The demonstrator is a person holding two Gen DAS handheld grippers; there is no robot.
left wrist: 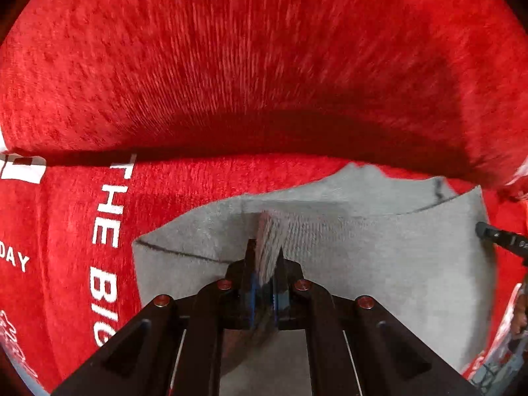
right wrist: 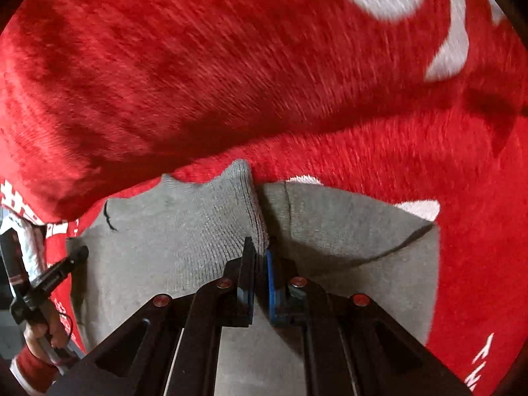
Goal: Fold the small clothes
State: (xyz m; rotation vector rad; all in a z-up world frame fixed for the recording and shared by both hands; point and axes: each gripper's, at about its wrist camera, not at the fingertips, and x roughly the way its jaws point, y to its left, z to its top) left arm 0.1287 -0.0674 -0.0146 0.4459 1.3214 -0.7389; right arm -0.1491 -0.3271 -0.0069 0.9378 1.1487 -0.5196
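A small grey knit garment (left wrist: 379, 247) lies spread on a red plush cloth with white lettering. My left gripper (left wrist: 266, 257) is shut on a raised fold of its ribbed edge, which stands up between the black fingers. In the right wrist view the same grey garment (right wrist: 171, 237) shows, and my right gripper (right wrist: 260, 247) is shut on another pinched ridge of its ribbed edge. The left gripper (right wrist: 71, 260) appears at that view's left edge, held by a hand. A black fingertip of the right gripper (left wrist: 501, 236) pokes in at the right of the left wrist view.
The red cloth (left wrist: 264, 66) rises in a thick soft fold just beyond the garment in both views. White letters (left wrist: 105, 224) run along it to the left. A hand with a red cuff (right wrist: 36, 346) is at the lower left of the right wrist view.
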